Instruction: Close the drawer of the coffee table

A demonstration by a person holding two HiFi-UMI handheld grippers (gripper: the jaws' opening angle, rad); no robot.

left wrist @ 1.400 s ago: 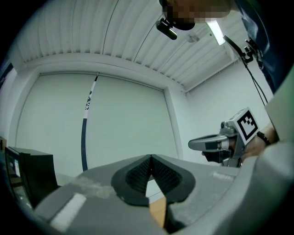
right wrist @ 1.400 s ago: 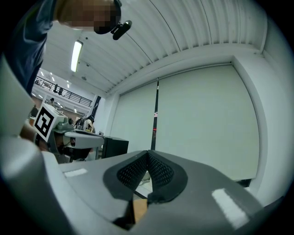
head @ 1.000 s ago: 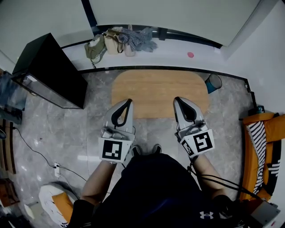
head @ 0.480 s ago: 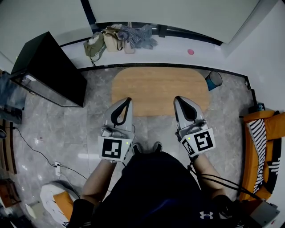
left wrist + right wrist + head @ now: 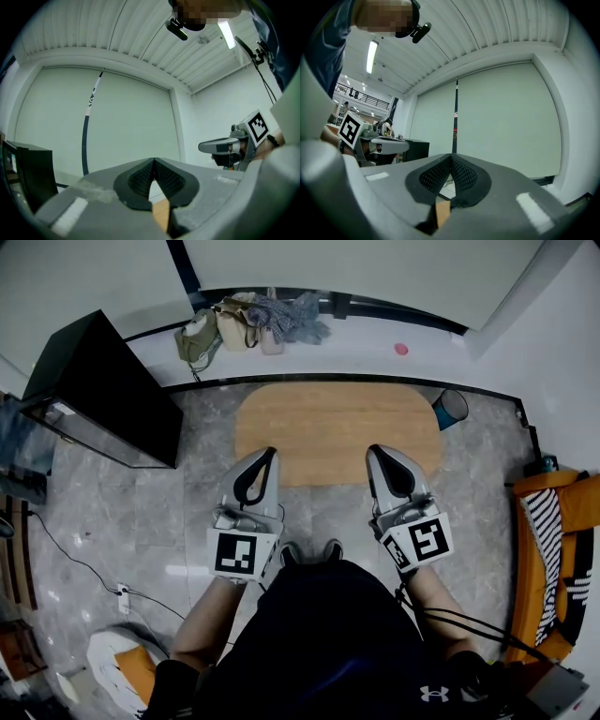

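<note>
Grey marble-tiled floor carries a light wooden coffee table with rounded corners, which stands at the floor's far edge beside a white ledge. Only the table's top shows from above; its drawer cannot be made out. A tall black cabinet stands off the table's left end. The left gripper and right gripper are held level, tips over the table's near edge, well apart. Each has its jaws pressed together, with nothing between them. A small teal bin sits by the table's far right corner.
</note>
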